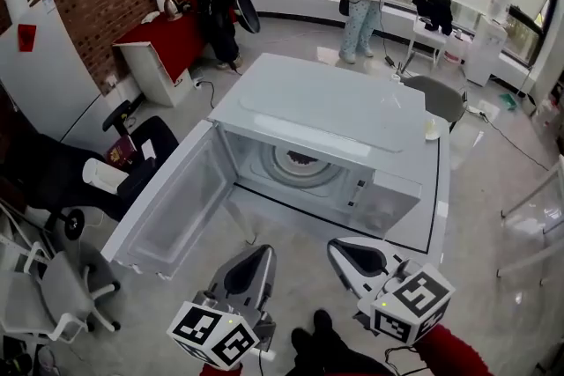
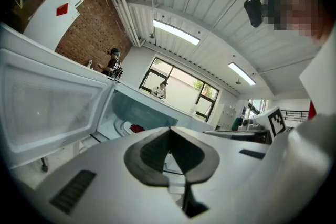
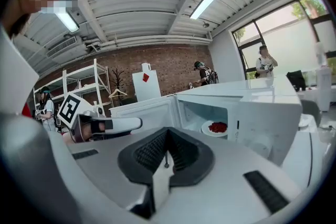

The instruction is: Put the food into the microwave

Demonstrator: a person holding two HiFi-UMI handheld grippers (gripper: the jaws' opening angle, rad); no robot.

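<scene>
- The white plate of red food [image 3: 216, 127] sits inside the white microwave [image 1: 326, 114].
- Its open door [image 1: 172, 207] lies left, nearest the left hand-held gripper [image 2: 169, 134]; that and the right hand-held gripper [image 3: 167, 136] are closed, empty.

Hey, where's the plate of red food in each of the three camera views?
Head view: the plate of red food sits near centre, inside the microwave.
Left gripper view: the plate is left of centre, low in the cavity.
Right gripper view: the plate is right of centre.
Shared landmark: the open door, left of the plate in all three.
</scene>
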